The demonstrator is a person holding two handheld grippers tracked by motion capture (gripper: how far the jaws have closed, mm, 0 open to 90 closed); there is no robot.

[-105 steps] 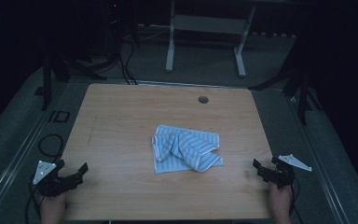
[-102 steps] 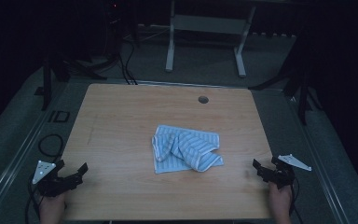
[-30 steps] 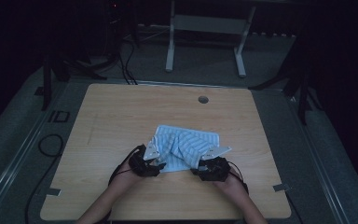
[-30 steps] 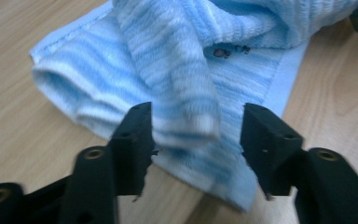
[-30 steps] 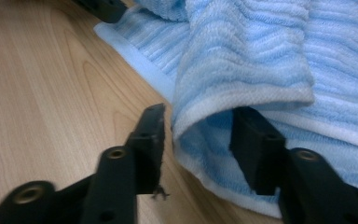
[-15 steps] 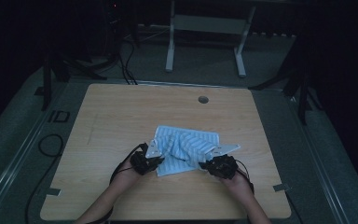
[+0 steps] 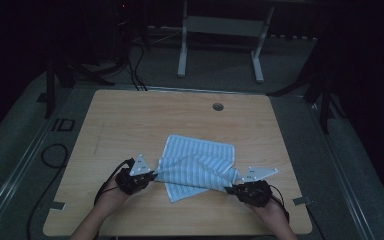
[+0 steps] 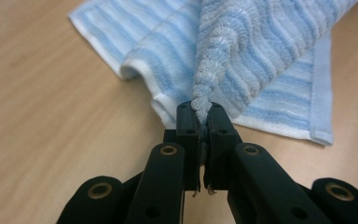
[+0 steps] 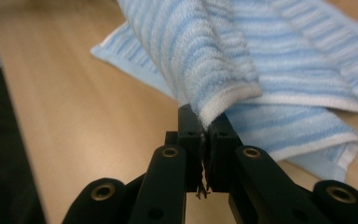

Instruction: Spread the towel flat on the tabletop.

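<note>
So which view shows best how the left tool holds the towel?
The left gripper view: the left tool pinches a bunched towel edge up close. The high view shows it small and dim; the right gripper view shows the towel's other end.

- Left claw (image 8: 204, 116): matte black plastic, two flat square-ended jaws on chunky linkage arms, brass-looking rivets at each pivot.
- Right claw (image 9: 203, 122): same deal, black jaws, round metal-ringed pivots, a bit of frayed thread at the pad seam.
- From the high view each one (image 7: 152, 176) (image 7: 228, 189) has a pale grey three-cornered plate on top with small dark marks.
- Thin black cables loop off both.
- Forearms look bare, no sleeves visible.
</note>
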